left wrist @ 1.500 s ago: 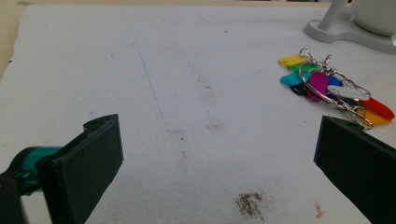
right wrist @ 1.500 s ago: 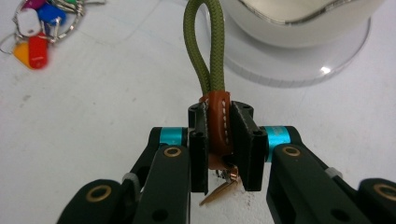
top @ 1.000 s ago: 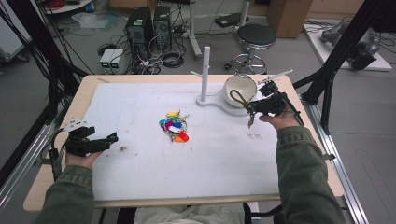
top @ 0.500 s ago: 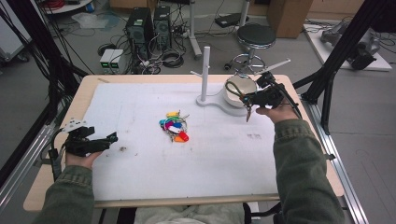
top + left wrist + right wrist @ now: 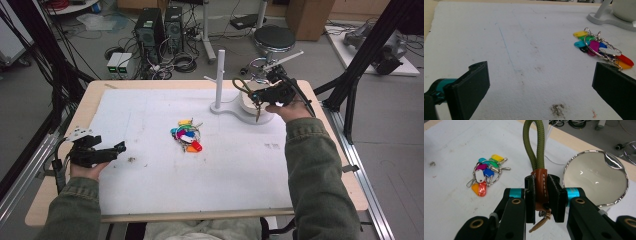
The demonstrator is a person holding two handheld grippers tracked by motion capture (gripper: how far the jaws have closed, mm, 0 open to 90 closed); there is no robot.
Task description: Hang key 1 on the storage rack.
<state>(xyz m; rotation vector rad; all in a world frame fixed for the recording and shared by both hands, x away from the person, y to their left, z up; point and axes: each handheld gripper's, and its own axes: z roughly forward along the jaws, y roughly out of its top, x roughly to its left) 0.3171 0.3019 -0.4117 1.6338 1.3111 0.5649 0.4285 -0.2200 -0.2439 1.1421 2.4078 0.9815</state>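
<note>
Leather collar of an olive cord key loop (image 5: 541,187) is clamped between the right claw (image 5: 541,197), held above the counter (image 5: 150,200) beside a white cup (image 5: 596,178) and peg stand (image 5: 220,82). Colourful key tags (image 5: 187,139) lie left; left claw (image 5: 541,82) is spread apart, nothing gripped.

A light wooden tabletop (image 5: 95,100) covered by a white sheet (image 5: 150,175) stands on a grey floor (image 5: 390,150). Beyond its far edge sit two black computer towers (image 5: 157,25), tangled cables (image 5: 182,62) and a round black stool (image 5: 274,37). Black frame struts (image 5: 367,55) rise at right.
</note>
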